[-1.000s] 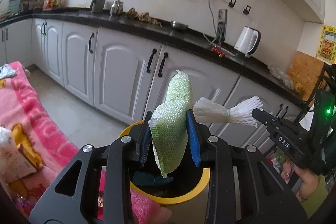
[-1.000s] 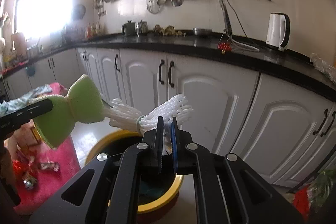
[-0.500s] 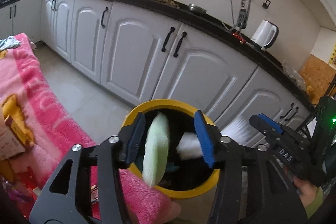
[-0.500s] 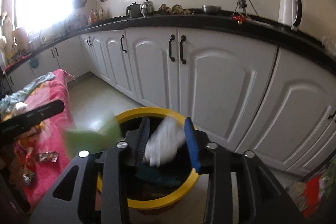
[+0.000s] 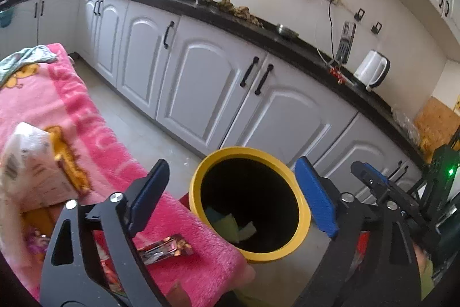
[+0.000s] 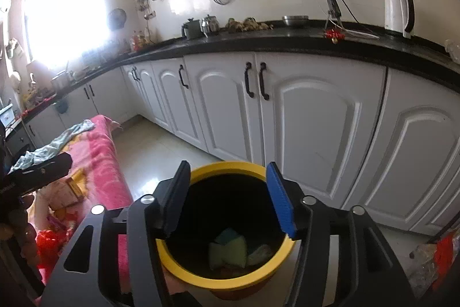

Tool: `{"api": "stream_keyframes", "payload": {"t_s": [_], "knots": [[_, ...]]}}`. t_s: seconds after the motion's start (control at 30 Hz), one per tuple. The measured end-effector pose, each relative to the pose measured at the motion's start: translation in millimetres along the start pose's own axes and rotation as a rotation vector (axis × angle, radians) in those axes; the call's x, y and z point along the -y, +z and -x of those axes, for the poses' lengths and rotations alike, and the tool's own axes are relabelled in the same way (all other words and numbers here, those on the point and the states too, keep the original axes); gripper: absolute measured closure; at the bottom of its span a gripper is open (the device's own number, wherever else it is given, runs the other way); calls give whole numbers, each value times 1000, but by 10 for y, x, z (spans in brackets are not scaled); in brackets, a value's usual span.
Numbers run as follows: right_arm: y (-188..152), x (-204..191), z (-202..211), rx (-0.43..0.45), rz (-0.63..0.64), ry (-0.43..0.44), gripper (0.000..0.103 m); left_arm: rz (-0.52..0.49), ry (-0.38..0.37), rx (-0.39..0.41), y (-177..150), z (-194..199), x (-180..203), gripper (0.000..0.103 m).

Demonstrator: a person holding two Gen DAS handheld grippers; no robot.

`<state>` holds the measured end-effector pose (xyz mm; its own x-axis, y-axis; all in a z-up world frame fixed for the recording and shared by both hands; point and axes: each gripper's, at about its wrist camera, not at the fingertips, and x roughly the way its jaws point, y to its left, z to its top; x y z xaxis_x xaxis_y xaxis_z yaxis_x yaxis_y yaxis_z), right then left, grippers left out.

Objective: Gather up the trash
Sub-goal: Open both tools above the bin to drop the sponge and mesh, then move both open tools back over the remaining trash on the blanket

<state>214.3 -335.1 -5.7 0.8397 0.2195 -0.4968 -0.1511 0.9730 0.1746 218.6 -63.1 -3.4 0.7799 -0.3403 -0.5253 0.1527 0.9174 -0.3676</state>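
Right wrist view: right gripper (image 6: 228,199) and left gripper (image 5: 230,199) have both just been opening, jaws wide and empty, green foam net (image 6: 228,251) down inside yellow-rimmed bin (image 6: 227,282); risk is clipping that rim reaching for candy wrapper (image 5: 164,248) on pink blanket (image 5: 95,128).

Nothing I can properly read from either of my grippers.
Large pale pink letters run along the pink blanket (image 5: 72,105), too warped to spell out; the print on the white packet (image 5: 31,163) lying on it is blurred.
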Motion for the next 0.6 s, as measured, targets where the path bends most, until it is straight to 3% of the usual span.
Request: {"api": "stream_keyframes", "payload": {"t_s": [0.1, 0.17, 0.6], "knots": [[44, -86, 62, 10, 18, 20, 44, 1, 8, 35, 74, 194, -39, 19], [79, -150, 106, 20, 30, 28, 42, 13, 10, 56, 113, 329, -89, 12], [170, -674, 357, 56, 108, 127, 34, 53, 85, 179, 196, 1052, -495, 11]]}}
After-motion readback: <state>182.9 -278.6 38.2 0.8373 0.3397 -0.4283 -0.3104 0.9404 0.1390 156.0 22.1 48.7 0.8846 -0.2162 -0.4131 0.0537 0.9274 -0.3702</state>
